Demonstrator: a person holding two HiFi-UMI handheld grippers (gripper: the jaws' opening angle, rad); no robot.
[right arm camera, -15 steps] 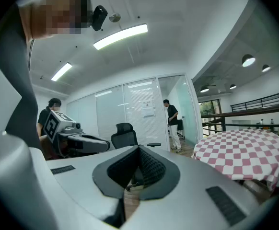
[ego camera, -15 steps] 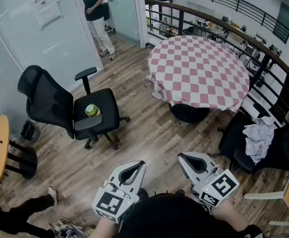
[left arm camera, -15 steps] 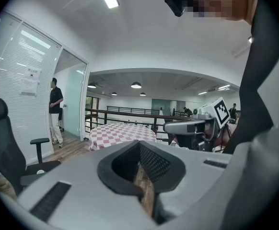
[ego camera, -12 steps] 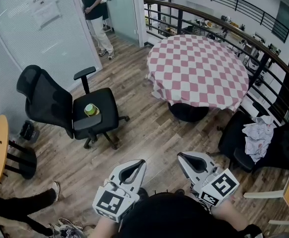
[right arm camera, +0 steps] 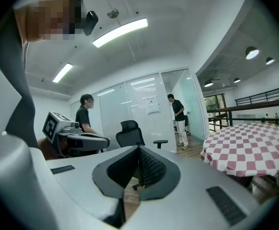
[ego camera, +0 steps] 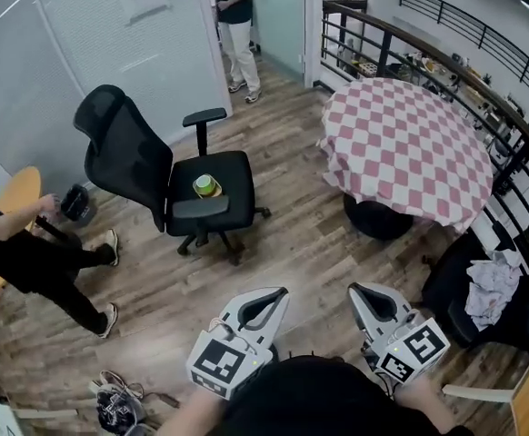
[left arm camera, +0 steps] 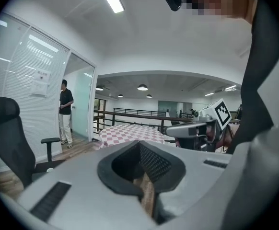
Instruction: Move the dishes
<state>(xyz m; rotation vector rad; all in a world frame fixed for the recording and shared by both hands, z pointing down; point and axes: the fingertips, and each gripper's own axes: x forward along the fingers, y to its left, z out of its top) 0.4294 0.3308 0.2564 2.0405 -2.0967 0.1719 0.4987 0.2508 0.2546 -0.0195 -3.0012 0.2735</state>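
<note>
Two hand-held grippers, both closed and empty, held low in front of the person in an office with a wooden floor.

The left gripper (ego camera: 279,292) and the right gripper (ego camera: 356,289) each have their two jaws pressed together at the tips, with nothing between them. They point forward side by side, close to the person's body. Ahead and to the left stands a black office chair (ego camera: 233,193), and on its seat sits a small green and yellow cup (ego camera: 204,185), the only dish-like thing visible and well out of reach. To the right is a round table (ego camera: 405,148) under a red and white checked cloth, with nothing on it. A passer-by (ego camera: 37,252) is beside the chair on its left. Likely risks: the passer-by may cross the path to the chair, the chair may roll or swivel if nudged, and the cup may tip on the soft seat if the jaws arrive closed.
</note>
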